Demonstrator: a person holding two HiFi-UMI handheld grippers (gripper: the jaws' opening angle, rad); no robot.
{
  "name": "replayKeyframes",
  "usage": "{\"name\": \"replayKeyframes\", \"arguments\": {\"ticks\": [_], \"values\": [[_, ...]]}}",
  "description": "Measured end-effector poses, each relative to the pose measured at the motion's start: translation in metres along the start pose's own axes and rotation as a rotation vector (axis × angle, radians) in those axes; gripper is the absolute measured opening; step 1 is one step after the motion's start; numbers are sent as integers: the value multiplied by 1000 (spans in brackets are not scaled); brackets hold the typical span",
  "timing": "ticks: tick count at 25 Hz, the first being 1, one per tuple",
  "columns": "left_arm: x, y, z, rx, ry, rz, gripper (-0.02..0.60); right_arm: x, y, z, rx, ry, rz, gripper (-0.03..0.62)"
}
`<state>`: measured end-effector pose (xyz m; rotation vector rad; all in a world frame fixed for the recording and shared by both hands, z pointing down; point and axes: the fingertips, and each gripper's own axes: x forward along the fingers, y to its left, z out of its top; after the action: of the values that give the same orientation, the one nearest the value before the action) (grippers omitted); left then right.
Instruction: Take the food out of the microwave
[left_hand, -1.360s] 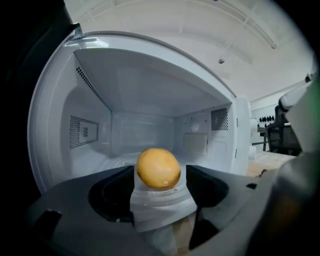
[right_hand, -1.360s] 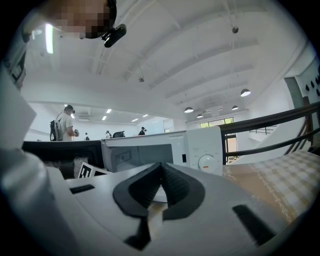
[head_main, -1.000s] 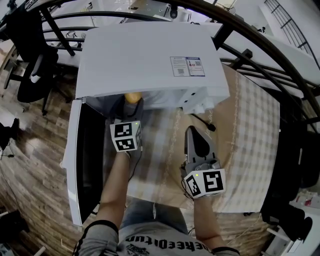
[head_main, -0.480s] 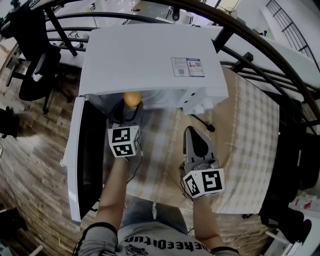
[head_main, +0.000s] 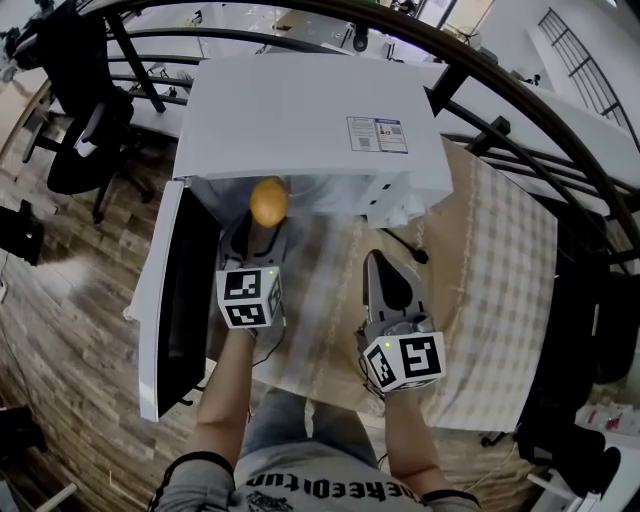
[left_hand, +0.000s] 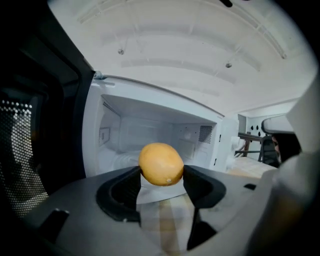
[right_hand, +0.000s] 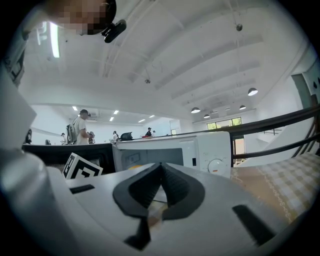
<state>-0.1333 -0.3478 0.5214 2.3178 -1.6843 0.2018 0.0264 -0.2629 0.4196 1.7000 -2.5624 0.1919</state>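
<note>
A yellow-orange round fruit (head_main: 268, 201) sits between the jaws of my left gripper (head_main: 265, 224), just in front of the white microwave's (head_main: 300, 120) open cavity. In the left gripper view the fruit (left_hand: 161, 164) is pinched between both pads of the left gripper (left_hand: 161, 174), with the empty white cavity (left_hand: 150, 130) behind it. The microwave door (head_main: 170, 300) hangs open to the left. My right gripper (head_main: 376, 264) hovers over the table to the right, jaws together and nothing in them; the right gripper view shows its tips (right_hand: 161, 167) meeting before the microwave's control panel (right_hand: 212, 150).
The microwave stands on a table with a checked cloth (head_main: 500, 260). A black cable (head_main: 405, 245) lies by the microwave's front right corner. Black office chairs (head_main: 80, 140) stand on the wooden floor at left. A dark curved railing (head_main: 560, 130) runs along the right.
My left gripper has drawn back toward me out of the microwave with the fruit, which now shows fully beyond the microwave's top. The right gripper has hardly moved.
</note>
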Motion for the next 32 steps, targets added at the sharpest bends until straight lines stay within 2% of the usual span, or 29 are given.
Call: {"name": "replayKeyframes", "arguments": {"ticks": [11,20,32], "values": [[-54,-9,11,-14,-9,39,264,-18,15,11,-13,-17,57,5],[-94,-34,29,-2,-21,26,264,-36,22,25,-16,-38,87,5],[-140,-50,52,-9,-49,53,264,-58,31,42,-39,-53,140,5]]}}
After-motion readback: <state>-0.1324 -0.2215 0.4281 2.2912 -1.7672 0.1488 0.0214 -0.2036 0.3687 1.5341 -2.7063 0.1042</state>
